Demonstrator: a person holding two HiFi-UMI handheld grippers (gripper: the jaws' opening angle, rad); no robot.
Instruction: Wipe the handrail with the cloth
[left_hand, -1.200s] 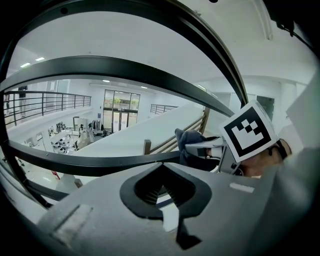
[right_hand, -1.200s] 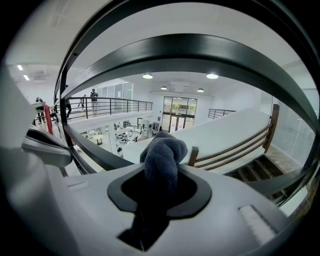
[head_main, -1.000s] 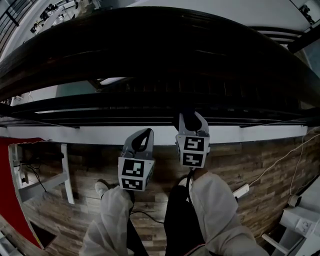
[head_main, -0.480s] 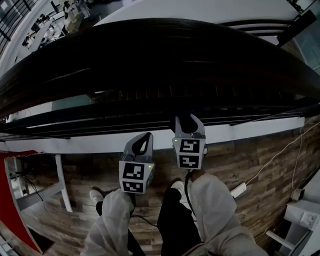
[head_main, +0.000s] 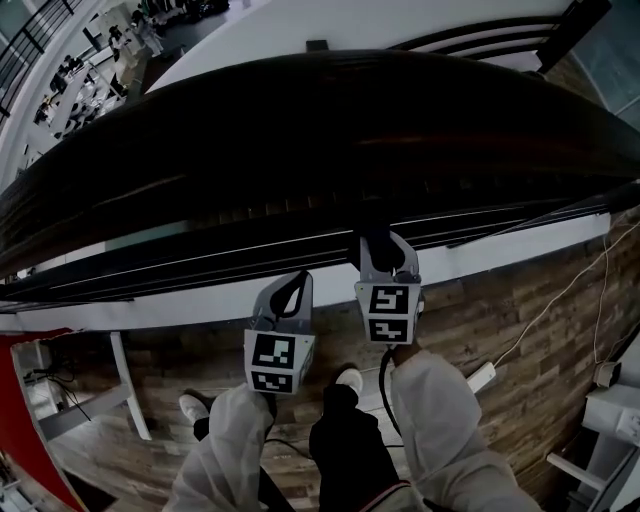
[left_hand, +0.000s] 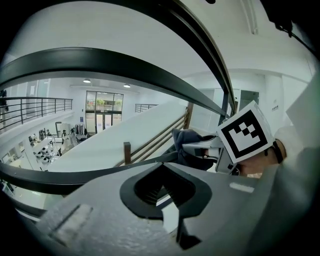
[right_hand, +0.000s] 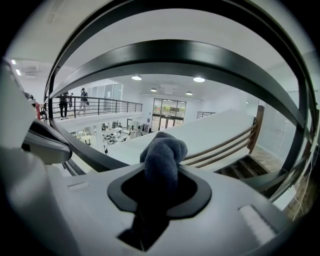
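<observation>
A: Where is the cloth (right_hand: 162, 152)?

B: In the right gripper (right_hand: 160, 186). Its jaws are pinched on it, and a dark blue bunch stands up out of them.

A: Is it on the handrail (head_main: 300, 130)?

B: Not in the right gripper view. The broad dark rail arcs above the bunch there, with the bright hall showing between the two. From the head view the right gripper's tip lies over the thin lower bars under the rail. It is dark on dark there, so I can't tell whether they touch.

A: And the left gripper (left_hand: 165, 189)?

B: Its jaws are pressed together with nothing between them. It is just beside the right one and a little nearer the person, its tip at the white ledge (head_main: 150, 305) below the bars.

A: Does the left gripper view show the cloth too?

B: Yes, off to its right. The bunch pokes out ahead of the right gripper's marker cube (left_hand: 245, 135).

A: What is holding the grippers?

B: The person's arms, in white sleeves (head_main: 440, 430), come up from the bottom of the head view.

A: Anything underfoot?

B: A wood floor (head_main: 520, 330) with a white cable (head_main: 560, 295) running to a power strip (head_main: 480, 378), and one white shoe (head_main: 195, 405) on the left.
</observation>
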